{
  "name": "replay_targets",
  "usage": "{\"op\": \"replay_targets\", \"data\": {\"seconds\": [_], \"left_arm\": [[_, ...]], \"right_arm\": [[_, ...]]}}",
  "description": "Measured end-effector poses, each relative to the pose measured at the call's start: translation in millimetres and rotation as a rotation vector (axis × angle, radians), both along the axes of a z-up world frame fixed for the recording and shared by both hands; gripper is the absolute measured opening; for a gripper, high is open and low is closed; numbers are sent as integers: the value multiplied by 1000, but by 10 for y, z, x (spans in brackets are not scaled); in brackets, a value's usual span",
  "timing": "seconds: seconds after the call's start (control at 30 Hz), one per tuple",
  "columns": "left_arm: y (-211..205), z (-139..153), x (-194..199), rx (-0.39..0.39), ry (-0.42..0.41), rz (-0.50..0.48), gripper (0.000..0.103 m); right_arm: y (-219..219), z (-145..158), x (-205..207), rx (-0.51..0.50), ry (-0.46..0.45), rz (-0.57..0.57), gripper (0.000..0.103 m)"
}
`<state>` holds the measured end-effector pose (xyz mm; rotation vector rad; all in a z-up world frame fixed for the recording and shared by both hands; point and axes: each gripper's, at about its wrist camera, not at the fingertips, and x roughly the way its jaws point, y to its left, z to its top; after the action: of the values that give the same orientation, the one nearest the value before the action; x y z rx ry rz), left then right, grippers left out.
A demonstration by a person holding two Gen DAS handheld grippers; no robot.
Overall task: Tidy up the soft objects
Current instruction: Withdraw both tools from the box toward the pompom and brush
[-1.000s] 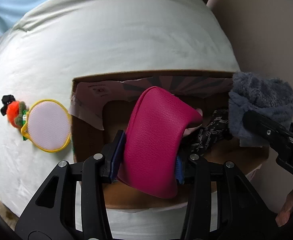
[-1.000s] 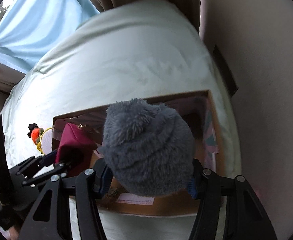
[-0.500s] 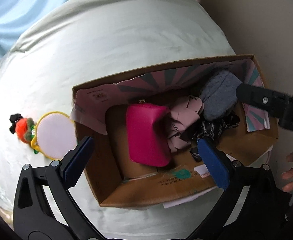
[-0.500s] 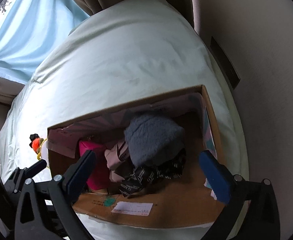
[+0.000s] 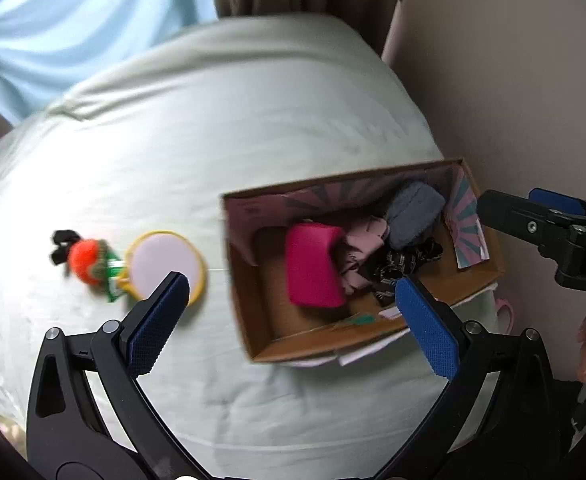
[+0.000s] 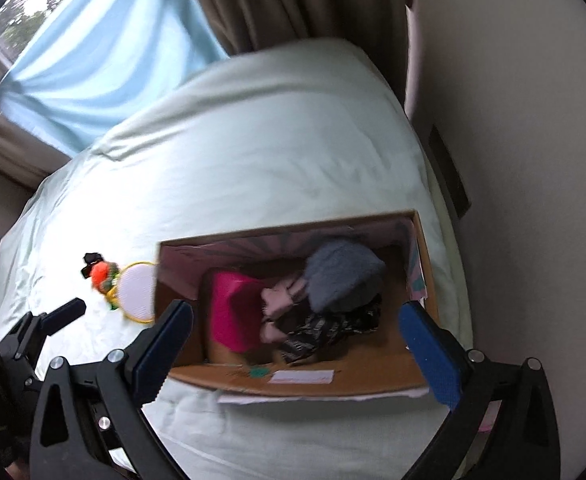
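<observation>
An open cardboard box (image 5: 253, 320) (image 6: 373, 378) lies on the pale bed. Inside are a magenta pouch (image 5: 313, 266) (image 6: 233, 312), a grey fluffy item (image 5: 413, 214) (image 6: 343, 274), a pale pink cloth (image 5: 363, 240) (image 6: 281, 300) and a black patterned cloth (image 5: 405, 260) (image 6: 325, 328). Left of the box lie a round yellow-rimmed item (image 5: 165, 262) (image 6: 135, 290) and an orange plush (image 5: 89, 260) (image 6: 101, 272). My left gripper (image 5: 293, 320) is open and empty, above the bed before the box. My right gripper (image 6: 297, 344) is open and empty above the box.
A beige wall (image 5: 513, 80) runs right of the box. Blue and brown curtains (image 6: 153, 40) hang behind the bed. A pink item (image 5: 505, 314) lies past the box's near right corner. The right gripper's fingers (image 5: 533, 224) show at the right of the left wrist view.
Both grippers opened and dropped the magenta pouch and the grey fluffy item into the box, then drew back and up. The left gripper has shifted left.
</observation>
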<state>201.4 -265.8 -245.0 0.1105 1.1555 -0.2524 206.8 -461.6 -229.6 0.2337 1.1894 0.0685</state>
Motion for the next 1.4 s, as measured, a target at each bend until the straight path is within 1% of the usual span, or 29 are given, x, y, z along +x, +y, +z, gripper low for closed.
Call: {"op": "replay_targets", "data": {"seconds": [0.07,0.2,0.37,0.5,0.67,0.83,0.97,1.1,1.23,1.4], "left_arm": [[163,179,-87,-9,-32,21,103],[580,590,-315,-28,-105,69,103],[1115,1010,-631,-13,-192,129,103],[1552,1272,-907,19,-263,170,103],[2058,1449,-1188,17,-307,214,103],[2447,1491,-1347,37,-348,241,103],[2713,1456,-1316,18,-336,240,103],[2962,1400,-1176,-18,-307,227,103],[3198,1315,-987,-30,-277,223,103],[3436,1111,-632,-62,-225,207,103]], "right_arm": [[130,213,-92,-16,-31,18,103],[412,616,-307,-16,-101,47,103],[770,1018,-610,9,-176,69,103],[1116,1264,-864,-14,-234,97,103],[1513,1388,-1094,3,-274,137,103],[1895,1377,-1255,26,-296,157,103],[2172,1348,-1279,42,-285,148,103],[2411,1313,-1214,50,-266,117,103],[2586,1236,-1090,69,-240,81,103],[2778,1030,-835,93,-196,18,103]]}}
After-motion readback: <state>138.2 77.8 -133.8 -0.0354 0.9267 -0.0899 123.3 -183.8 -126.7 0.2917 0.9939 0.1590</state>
